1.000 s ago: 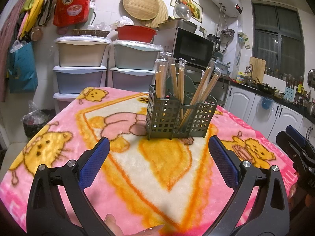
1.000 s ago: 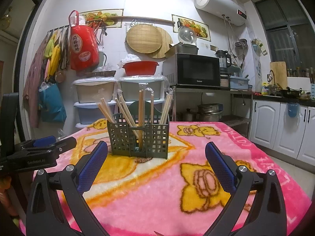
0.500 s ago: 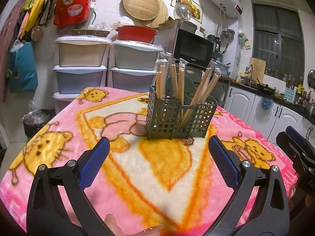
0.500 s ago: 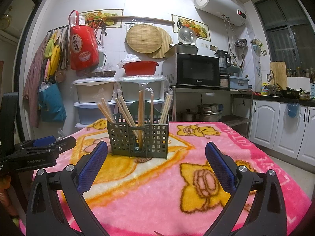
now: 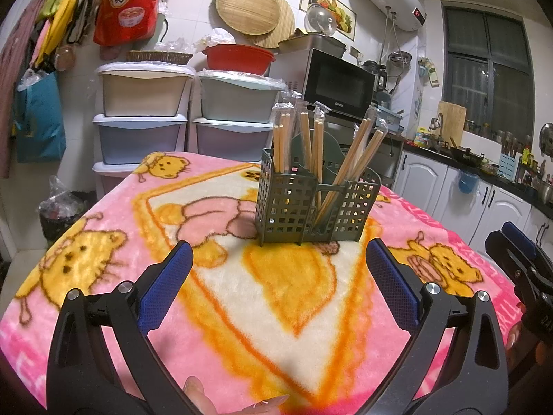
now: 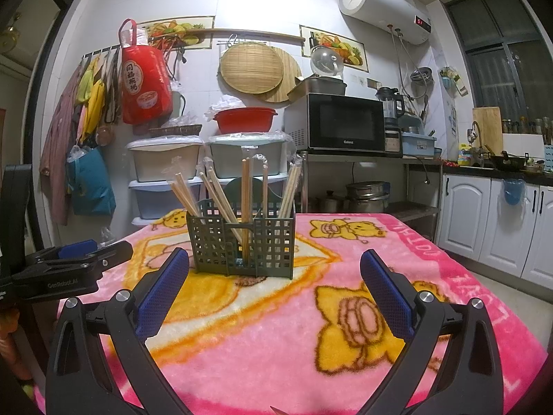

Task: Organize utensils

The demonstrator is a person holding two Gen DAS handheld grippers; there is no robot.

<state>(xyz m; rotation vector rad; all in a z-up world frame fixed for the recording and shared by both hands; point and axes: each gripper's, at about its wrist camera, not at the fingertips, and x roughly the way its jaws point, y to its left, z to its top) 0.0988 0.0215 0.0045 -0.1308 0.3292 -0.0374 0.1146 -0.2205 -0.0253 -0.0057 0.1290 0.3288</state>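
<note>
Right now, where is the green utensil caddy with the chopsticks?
The green utensil caddy stands upright mid-table on the pink cartoon blanket, ahead of both open tongs and touching neither; the right wrist view shows it left of centre, before the stacked storage bins.

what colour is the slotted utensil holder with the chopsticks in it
Dark grey-green utensil holder; the right wrist view shows it best.

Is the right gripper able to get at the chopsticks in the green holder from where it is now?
Probably yes. The right gripper is open and empty, the holder stands just ahead and left of centre, and only bare blanket lies between. The chopsticks stick up above the rim.
</note>
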